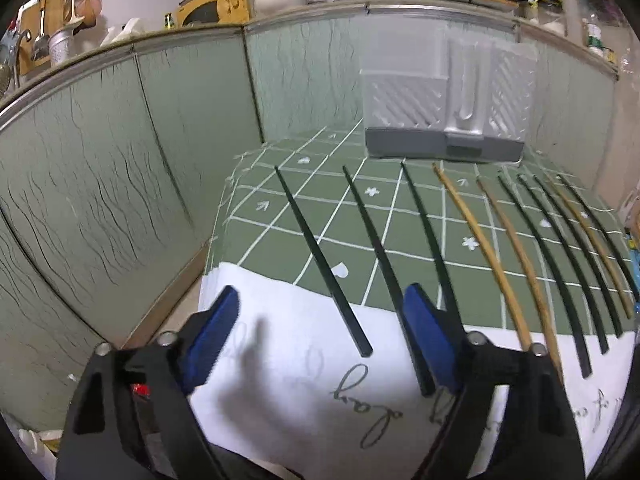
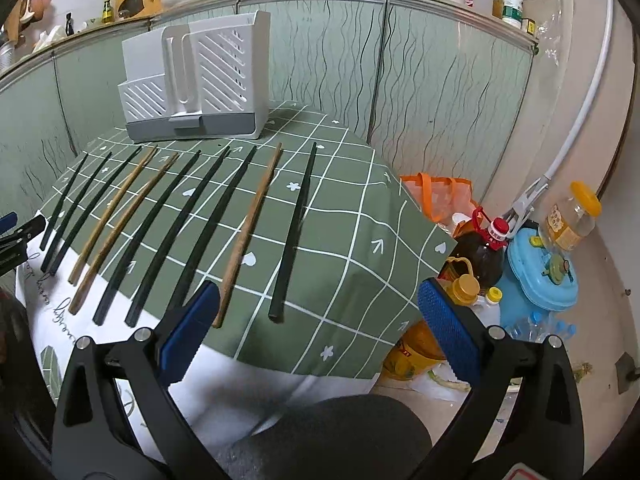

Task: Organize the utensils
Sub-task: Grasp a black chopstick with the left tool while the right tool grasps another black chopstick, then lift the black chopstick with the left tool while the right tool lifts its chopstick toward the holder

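Note:
Several black and brown chopsticks lie side by side on a green checked tablecloth (image 1: 280, 216) (image 2: 360, 208). A white and grey utensil holder (image 1: 444, 92) (image 2: 192, 80) stands upright at the table's far edge. My left gripper (image 1: 322, 292) is open over the near left edge; the leftmost black chopstick (image 1: 320, 256) runs between its blue pads without touching them, and its neighbour passes behind the right pad. My right gripper (image 2: 320, 286) is open too. The near ends of the rightmost black chopstick (image 2: 294, 232) and a brown chopstick (image 2: 248, 232) lie in its gap, untouched.
Green patterned cabinet panels (image 1: 120, 180) close in behind and to the left. On the floor to the right stand oil bottles (image 2: 480, 252), a blue container (image 2: 540, 280), a jar (image 2: 568, 216) and an orange bag (image 2: 444, 196). A dark knee (image 2: 340, 432) sits below the table's near edge.

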Motion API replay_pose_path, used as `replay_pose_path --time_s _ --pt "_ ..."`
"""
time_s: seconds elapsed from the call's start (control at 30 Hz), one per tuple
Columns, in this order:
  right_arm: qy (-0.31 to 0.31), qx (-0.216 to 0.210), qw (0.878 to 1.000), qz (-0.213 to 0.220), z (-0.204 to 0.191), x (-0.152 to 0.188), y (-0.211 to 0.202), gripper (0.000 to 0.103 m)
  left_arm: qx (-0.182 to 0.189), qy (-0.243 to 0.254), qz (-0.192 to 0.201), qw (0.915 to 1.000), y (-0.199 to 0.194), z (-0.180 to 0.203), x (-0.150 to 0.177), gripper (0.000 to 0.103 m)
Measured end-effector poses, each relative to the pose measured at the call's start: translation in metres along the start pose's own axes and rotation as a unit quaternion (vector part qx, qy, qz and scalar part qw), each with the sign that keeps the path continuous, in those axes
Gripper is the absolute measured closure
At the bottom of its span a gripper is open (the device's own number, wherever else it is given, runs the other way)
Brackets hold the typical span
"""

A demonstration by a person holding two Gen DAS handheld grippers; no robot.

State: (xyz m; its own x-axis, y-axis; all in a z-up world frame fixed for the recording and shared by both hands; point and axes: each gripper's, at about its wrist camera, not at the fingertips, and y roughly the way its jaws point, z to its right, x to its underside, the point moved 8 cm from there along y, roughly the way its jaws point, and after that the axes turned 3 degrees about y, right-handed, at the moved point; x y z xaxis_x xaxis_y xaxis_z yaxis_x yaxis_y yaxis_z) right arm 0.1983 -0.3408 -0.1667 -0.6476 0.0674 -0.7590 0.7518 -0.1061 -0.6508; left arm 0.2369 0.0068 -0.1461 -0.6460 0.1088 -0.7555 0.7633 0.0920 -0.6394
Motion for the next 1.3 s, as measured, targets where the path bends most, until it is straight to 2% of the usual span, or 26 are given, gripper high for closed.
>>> replay_pose_path --time_s 0.07,0.17,0.27,0.4,0.47,0.7,0.83,0.97,1.3 --pt "-0.001 -0.002 1.000 0.002 -0.002 -0.002 0.004 0.008 -0.002 -0.003 -0.010 0.9999 0.008 0.002 0.003 0.036" --pt "-0.004 0.000 1.000 0.008 -0.005 -0.004 0.008 0.008 -0.003 -0.009 -0.017 0.9998 0.015 0.003 0.005 0.043" --pt "-0.002 0.001 1.000 0.009 -0.007 -0.006 0.013 0.017 -0.002 -0.017 -0.024 0.9996 0.020 0.004 0.008 0.047" --pt "0.008 -0.002 1.000 -0.003 -0.007 -0.006 0.022 0.034 -0.007 -0.021 -0.022 0.9995 0.023 0.004 0.008 0.047" --pt "0.008 -0.001 1.000 -0.011 -0.009 -0.006 0.027 0.043 -0.011 -0.026 -0.021 0.9994 0.024 0.003 0.008 0.055" --pt "0.009 0.007 0.999 -0.042 -0.014 0.000 0.046 0.079 -0.022 -0.036 -0.019 0.9989 0.025 0.000 0.010 0.069" --pt "0.013 0.008 0.999 -0.042 -0.016 0.002 0.047 0.095 -0.024 -0.044 -0.019 0.9986 0.025 -0.003 0.011 0.085" --pt "0.017 0.013 0.999 -0.042 -0.016 0.002 0.048 0.097 -0.021 -0.050 -0.018 0.9984 0.024 -0.005 0.011 0.094" --pt "0.039 0.005 0.999 -0.034 -0.011 -0.001 0.042 0.097 -0.007 -0.050 -0.020 0.9985 0.020 -0.004 0.010 0.095"
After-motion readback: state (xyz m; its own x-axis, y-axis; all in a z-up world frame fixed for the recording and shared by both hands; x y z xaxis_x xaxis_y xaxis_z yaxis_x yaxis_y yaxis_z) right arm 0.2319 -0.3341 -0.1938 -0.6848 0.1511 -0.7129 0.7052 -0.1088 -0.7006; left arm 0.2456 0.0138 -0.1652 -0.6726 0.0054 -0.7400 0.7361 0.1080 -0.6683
